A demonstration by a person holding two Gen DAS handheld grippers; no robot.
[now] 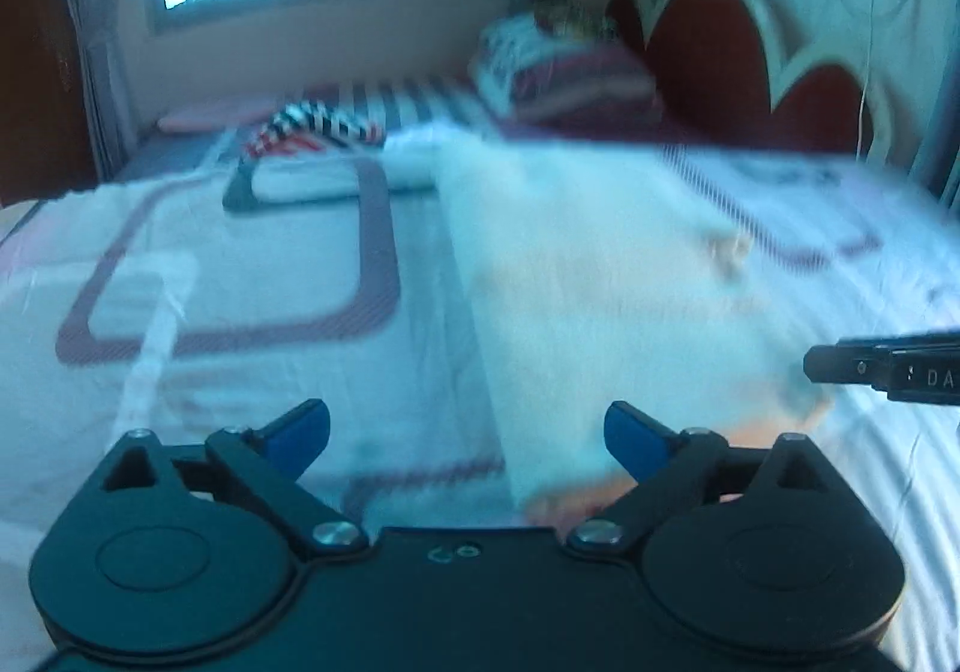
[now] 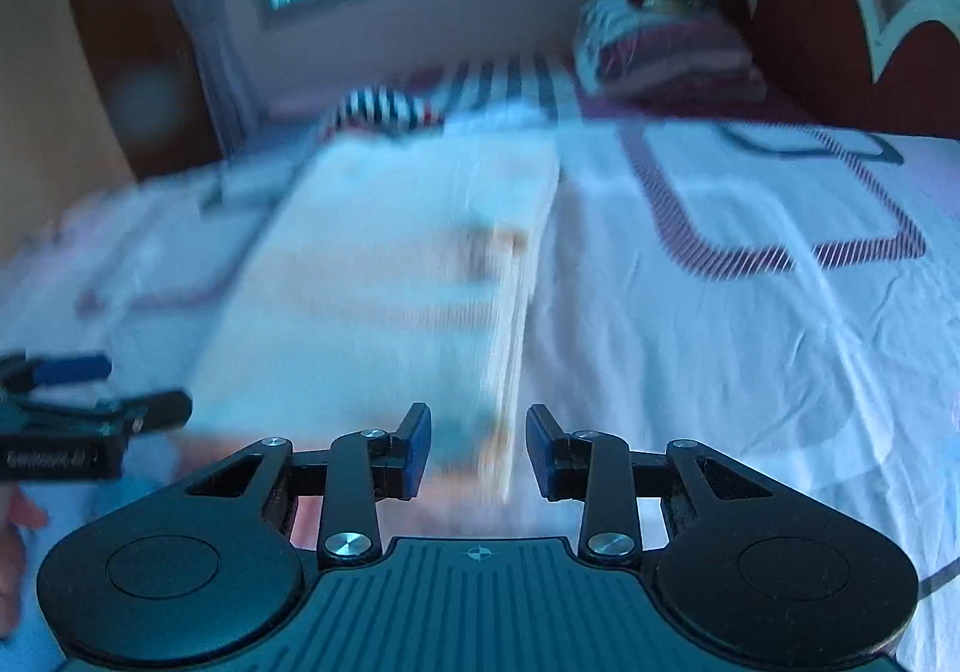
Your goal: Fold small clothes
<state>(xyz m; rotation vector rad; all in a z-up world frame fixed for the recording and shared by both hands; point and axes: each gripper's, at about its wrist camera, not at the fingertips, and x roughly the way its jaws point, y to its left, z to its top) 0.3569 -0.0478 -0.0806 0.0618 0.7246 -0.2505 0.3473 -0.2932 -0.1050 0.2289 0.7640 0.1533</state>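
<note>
A white garment (image 1: pixel 600 282), blurred and folded into a long rectangle, lies flat on the bed sheet (image 1: pixel 210 372). My left gripper (image 1: pixel 468 432) stands wide open just before the garment's near left corner, with nothing pressed between its blue pads. In the right wrist view the same garment (image 2: pixel 390 282) stretches away from my right gripper (image 2: pixel 477 450). Its jaws are partly apart, the garment's near right corner lies between them, and a gap shows beside the right pad. One finger (image 1: pixel 870 369) of the right gripper enters the left wrist view from the right.
A black-and-white striped garment (image 1: pixel 324 126) and another white folded piece (image 1: pixel 408 165) lie farther back. Stacked bedding (image 1: pixel 570 72) sits against the red headboard (image 1: pixel 720 42). The left gripper (image 2: pixel 90 390) and part of a hand (image 2: pixel 12 522) show at the left edge.
</note>
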